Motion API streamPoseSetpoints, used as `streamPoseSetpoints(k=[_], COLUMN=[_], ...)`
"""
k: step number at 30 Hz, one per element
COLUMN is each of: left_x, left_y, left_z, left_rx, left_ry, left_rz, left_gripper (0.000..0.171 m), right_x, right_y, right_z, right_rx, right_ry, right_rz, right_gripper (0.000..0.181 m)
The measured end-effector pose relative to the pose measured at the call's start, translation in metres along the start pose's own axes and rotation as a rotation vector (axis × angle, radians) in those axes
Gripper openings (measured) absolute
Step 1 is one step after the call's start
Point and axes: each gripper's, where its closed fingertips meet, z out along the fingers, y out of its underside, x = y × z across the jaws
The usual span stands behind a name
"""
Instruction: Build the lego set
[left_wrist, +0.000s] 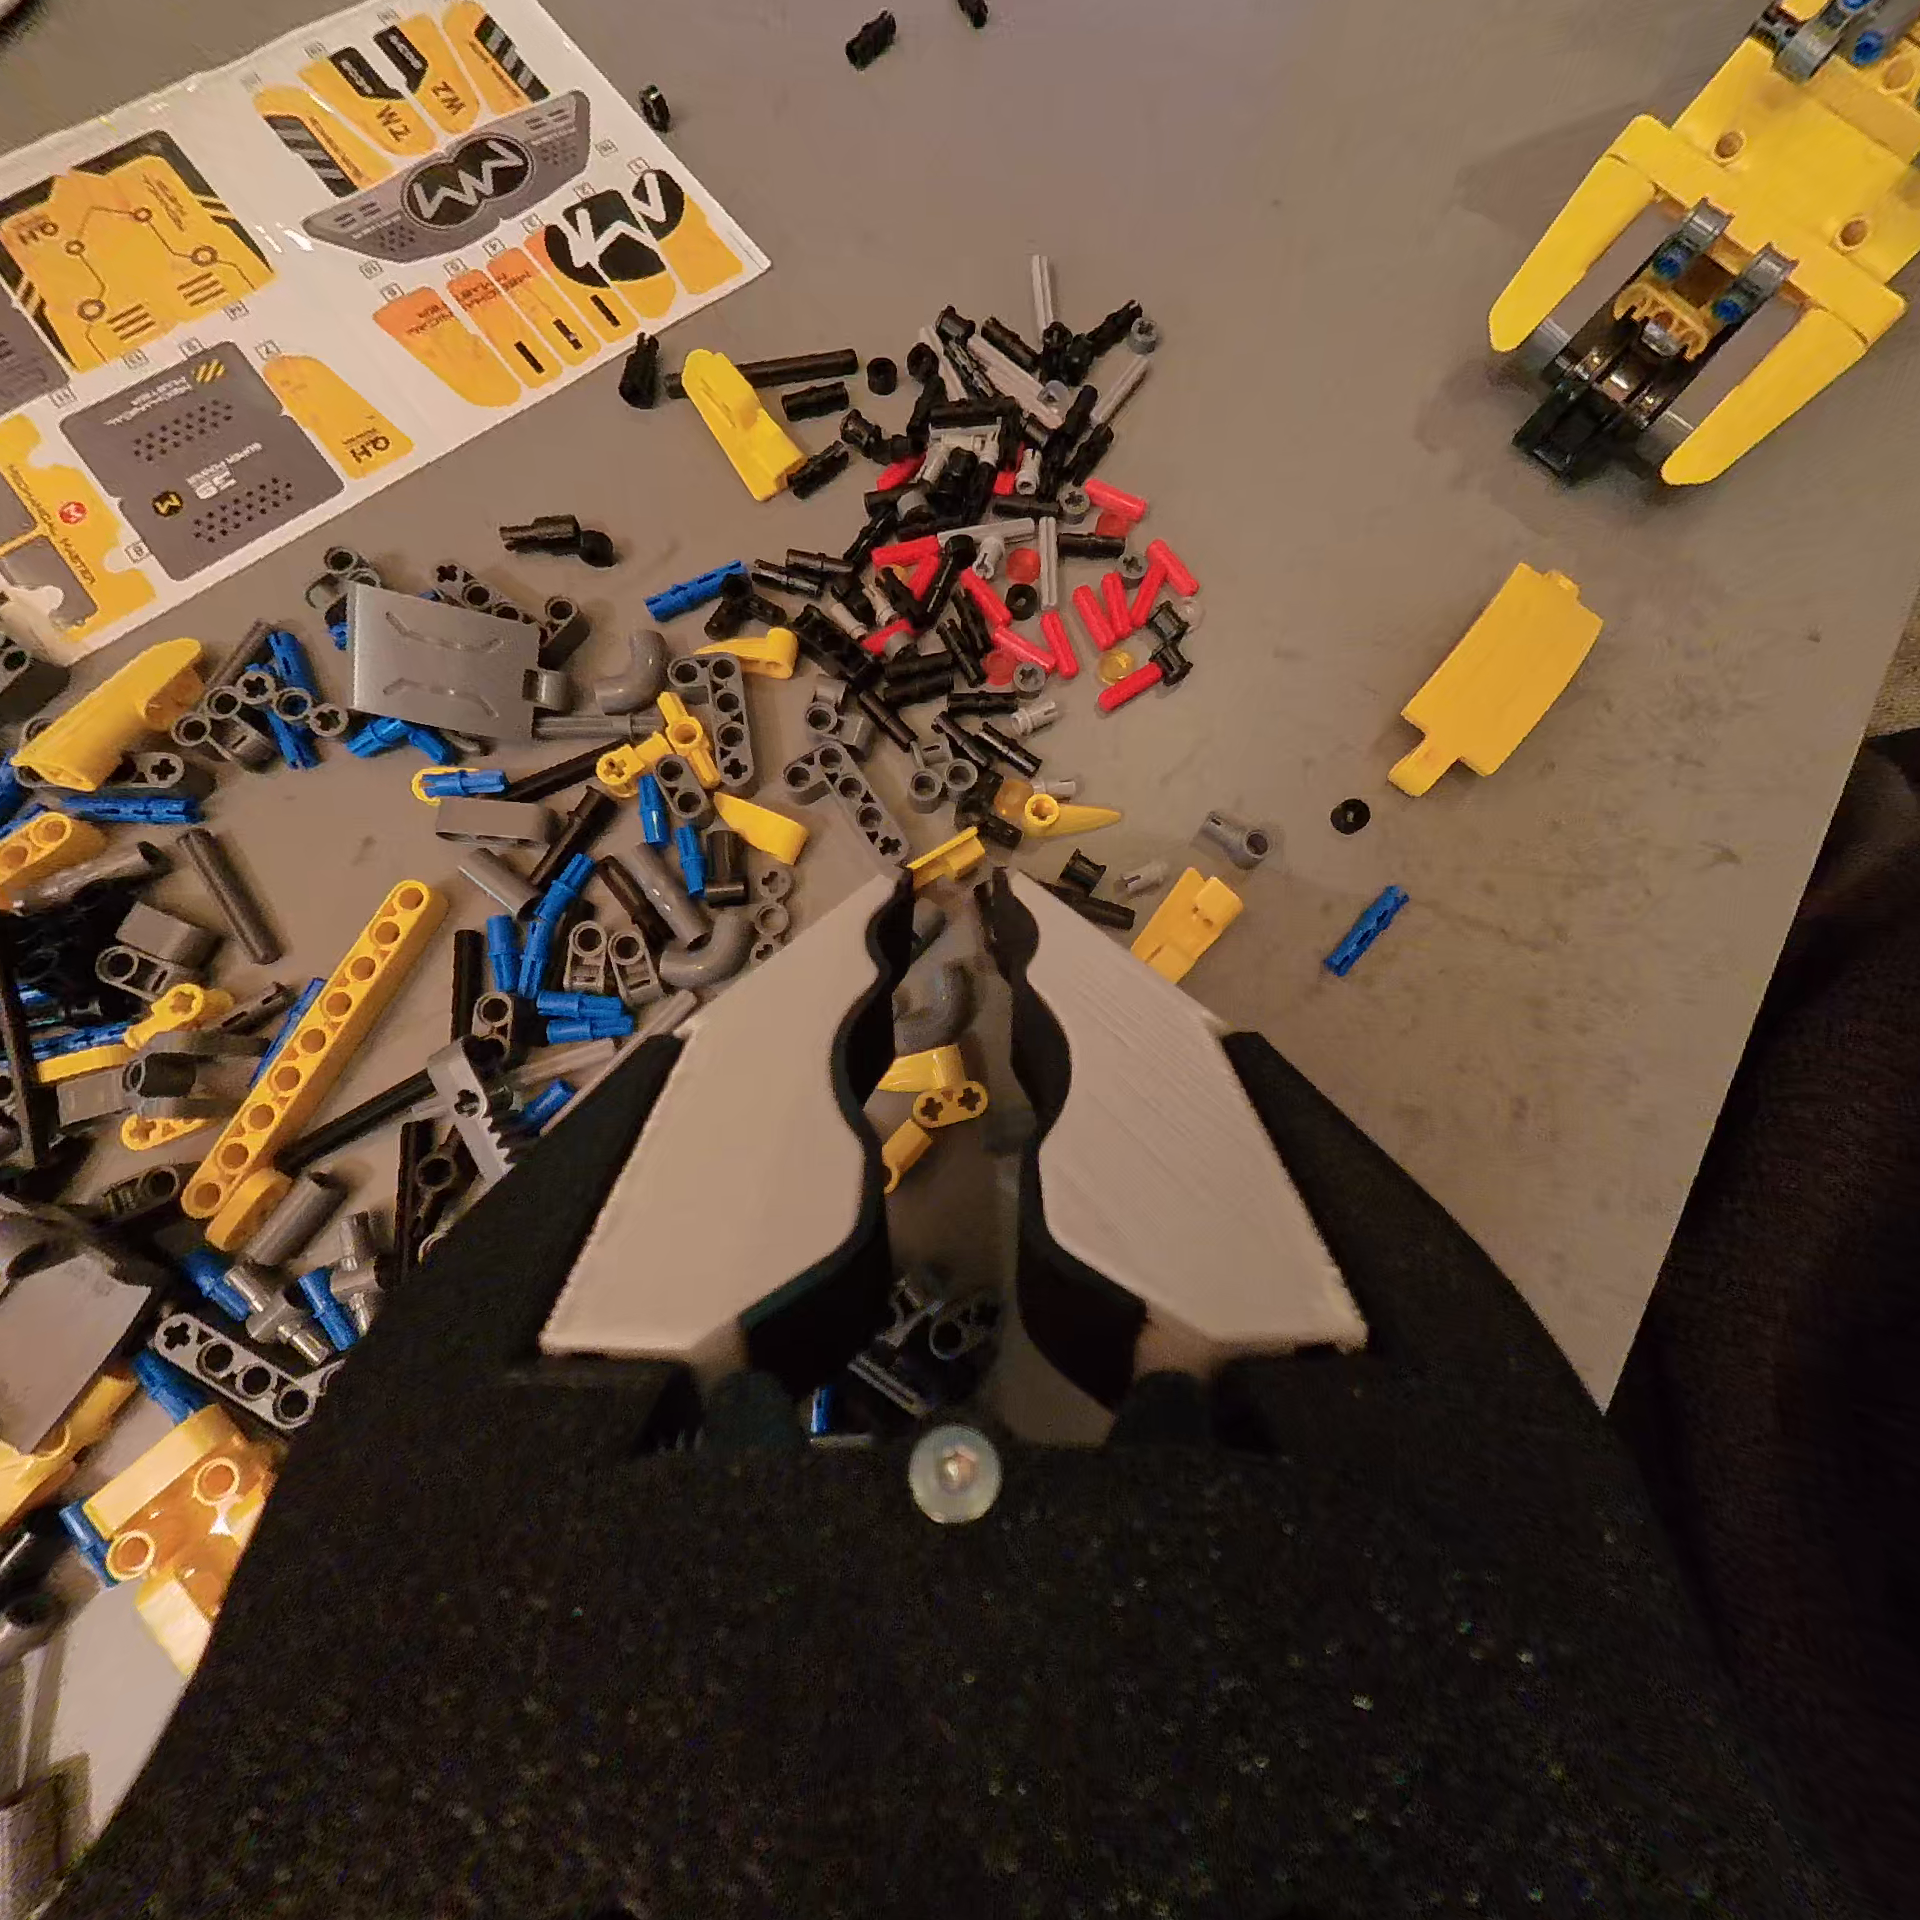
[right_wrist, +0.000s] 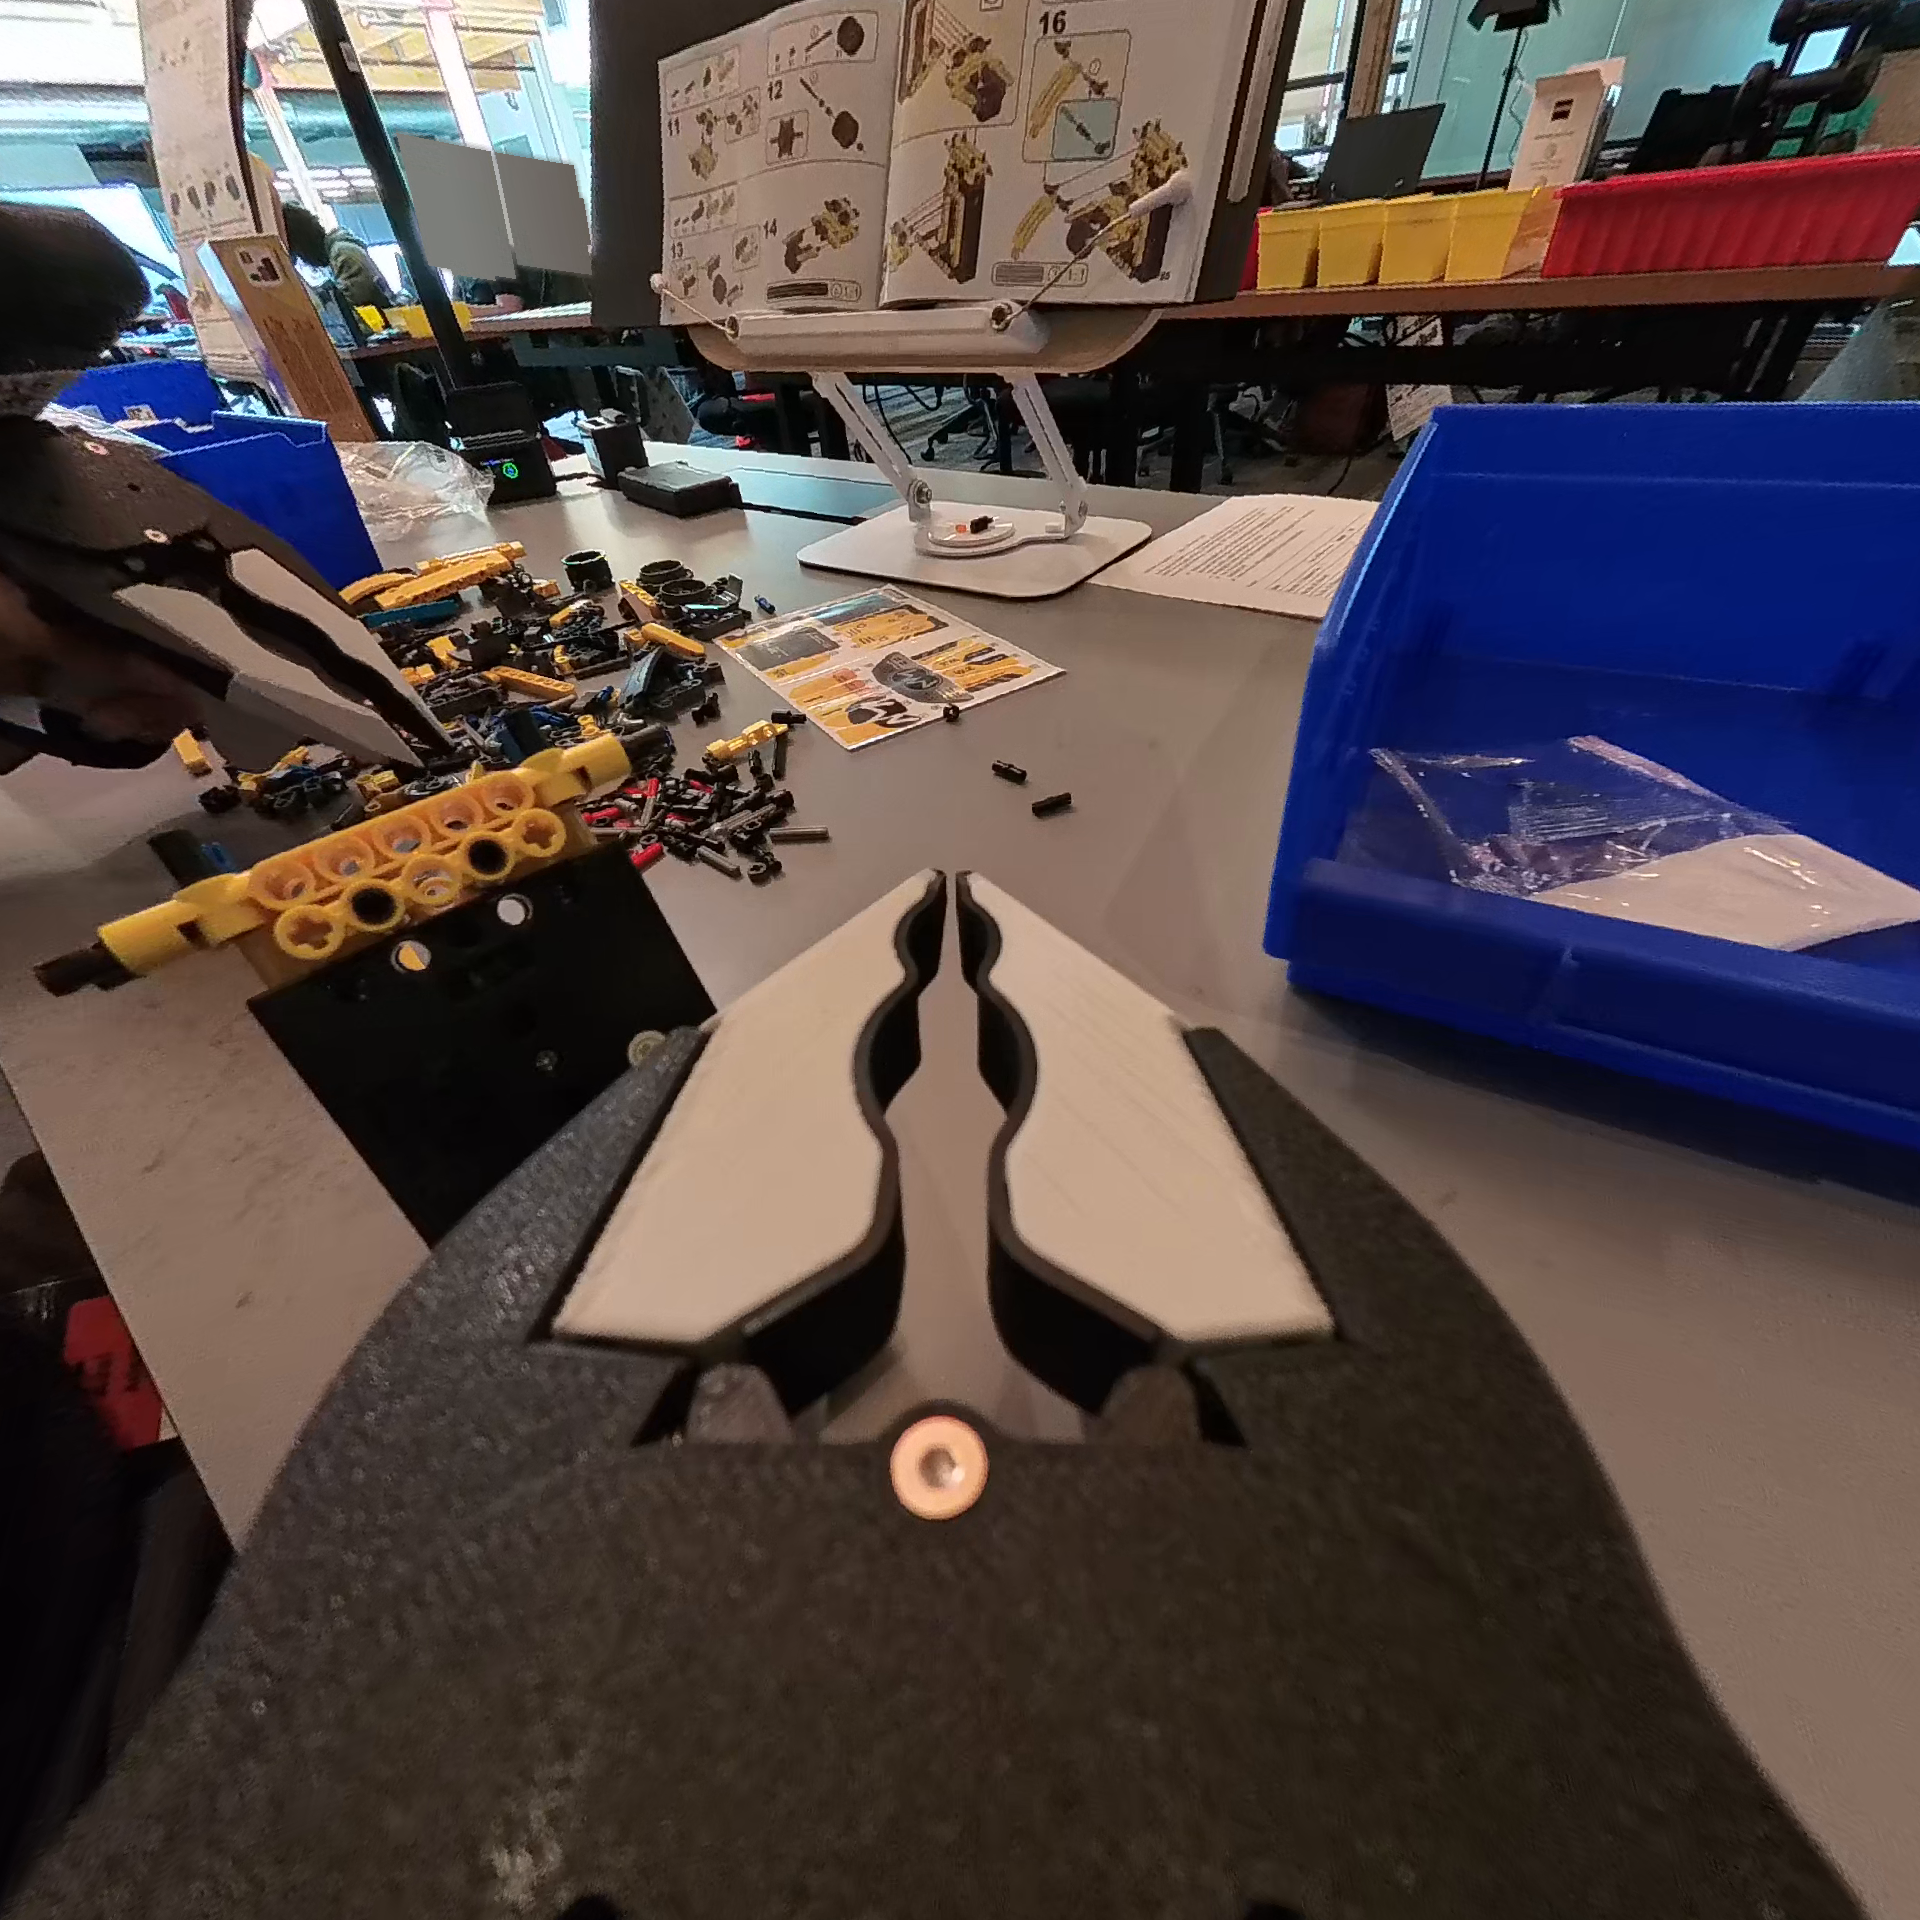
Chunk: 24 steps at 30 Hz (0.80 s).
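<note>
My left gripper (left_wrist: 951, 888) hangs tips-down over a scattered pile of small building parts (left_wrist: 644, 790) in yellow, blue, grey and black. Its jaws stand a narrow gap apart and hold nothing. A small yellow piece (left_wrist: 948, 854) lies just past the tips, and a grey elbow piece (left_wrist: 935, 1013) shows between the fingers. My right gripper (right_wrist: 951, 881) is shut and empty, low over bare grey table. To its left, a yellow beam assembly (right_wrist: 416, 862) sits on a black holder (right_wrist: 468, 1029). The left gripper (right_wrist: 431, 748) also shows there, tips in the pile.
Red and black pins (left_wrist: 1018, 582) lie beyond the left tips. There is a yellow curved panel (left_wrist: 1496, 681), a loose blue pin (left_wrist: 1366, 930) and a sticker sheet (left_wrist: 312, 260). A blue bin (right_wrist: 1558, 997) holds plastic bags. A booklet (right_wrist: 935, 156) rests on a stand. The table edge (left_wrist: 1766, 1039) runs on the right. Some 30 centimetres of space lies between my two pairs of fingers.
</note>
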Motion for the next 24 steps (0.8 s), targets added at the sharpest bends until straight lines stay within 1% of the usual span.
streamPoseSetpoints(k=[6,13,17,21,24], left_x=[0.002,-0.004,-0.006,-0.016,-0.018], left_y=[0.003,0.009,0.009,0.007,0.004], left_z=[0.003,0.008,0.009,0.010,0.011], left_rx=[-0.021,-0.047,-0.042,-0.029,-0.011], left_ry=[0.003,-0.021,-0.026,-0.072,-0.074], left_rz=[0.009,0.008,0.004,0.007,-0.007], left_gripper=[0.015,0.015,0.015,0.015,0.015], right_x=[0.000,-0.001,-0.001,-0.001,-0.001], right_y=[0.000,0.001,0.001,0.001,0.001], right_z=[0.000,0.001,0.001,0.001,0.001], right_rx=[-0.002,-0.007,-0.007,-0.008,-0.009], right_ry=[0.001,0.002,0.002,0.003,0.003], right_rz=[-0.004,-0.009,-0.009,-0.010,-0.011], right_gripper=[0.000,0.000,0.000,0.000,0.000])
